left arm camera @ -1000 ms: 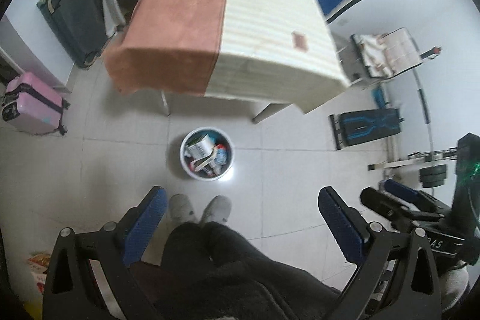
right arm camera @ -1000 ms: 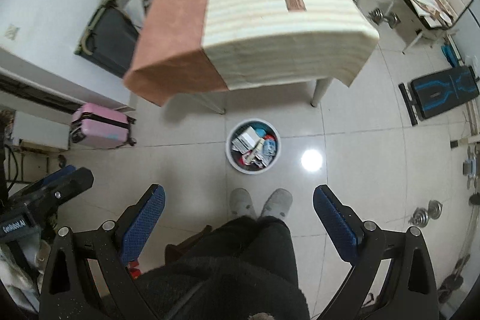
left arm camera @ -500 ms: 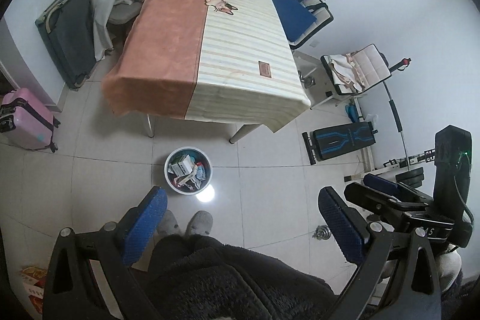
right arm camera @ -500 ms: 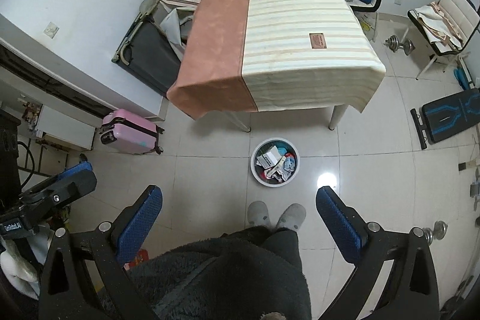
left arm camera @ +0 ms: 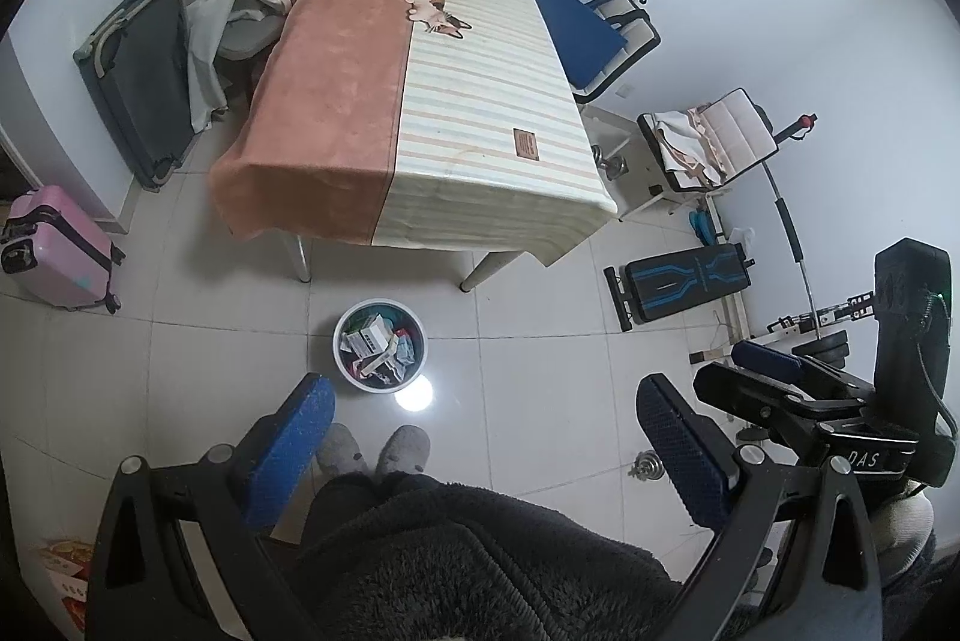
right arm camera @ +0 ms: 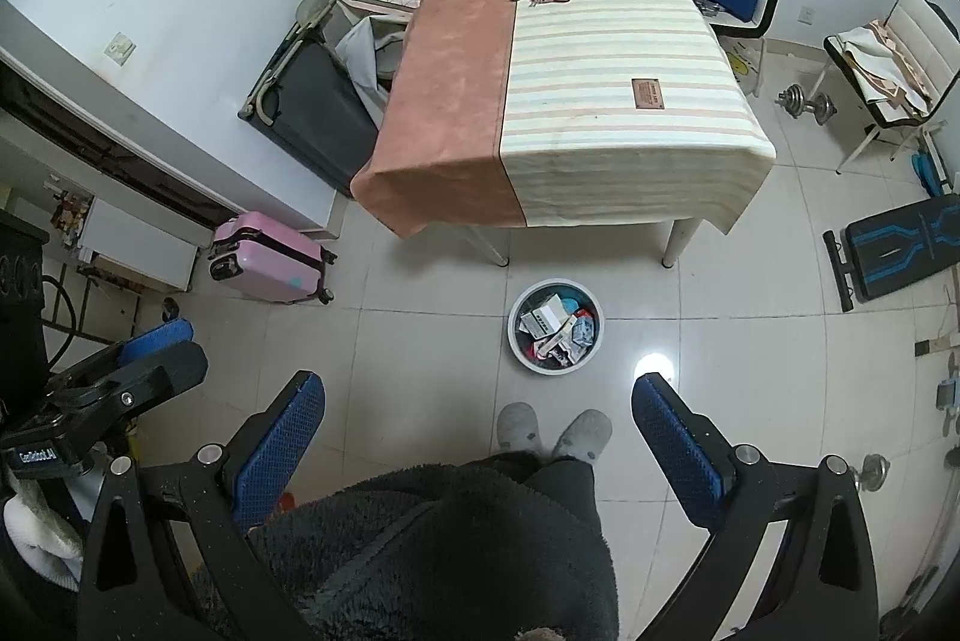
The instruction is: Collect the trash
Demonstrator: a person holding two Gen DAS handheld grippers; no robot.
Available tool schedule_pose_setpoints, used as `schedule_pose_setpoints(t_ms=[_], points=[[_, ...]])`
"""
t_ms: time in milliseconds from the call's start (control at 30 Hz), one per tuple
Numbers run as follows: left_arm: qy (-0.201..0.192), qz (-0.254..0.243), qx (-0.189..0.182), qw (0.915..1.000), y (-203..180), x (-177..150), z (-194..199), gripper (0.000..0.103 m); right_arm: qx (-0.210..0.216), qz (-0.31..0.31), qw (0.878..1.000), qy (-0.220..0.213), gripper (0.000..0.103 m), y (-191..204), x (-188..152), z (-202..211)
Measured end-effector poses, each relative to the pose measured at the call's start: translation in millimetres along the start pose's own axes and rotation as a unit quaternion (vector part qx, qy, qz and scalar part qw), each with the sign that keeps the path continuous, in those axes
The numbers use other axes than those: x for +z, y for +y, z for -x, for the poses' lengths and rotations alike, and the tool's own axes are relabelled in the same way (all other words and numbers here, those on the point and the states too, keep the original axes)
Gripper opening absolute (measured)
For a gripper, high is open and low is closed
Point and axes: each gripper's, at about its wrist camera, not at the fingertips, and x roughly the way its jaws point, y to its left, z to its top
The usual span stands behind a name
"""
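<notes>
Looking down from high over a tiled floor. A white bin full of trash stands on the floor just past the near edge of a table, in front of a person's slippers. The left gripper and the right gripper each hang in the air with blue fingers spread wide apart, holding nothing. A pink suitcase lies by the left wall.
</notes>
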Motion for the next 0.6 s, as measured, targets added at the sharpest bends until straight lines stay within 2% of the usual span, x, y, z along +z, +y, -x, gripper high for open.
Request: schedule_pose_setpoints(t_ms=[600], points=[[0.009,-0.015,0.014,0.9998,-3.4,-1.1,1.1,0.103,-0.001,0.004,1.0,0.015,0.103,1.0,-5.9,2.0]])
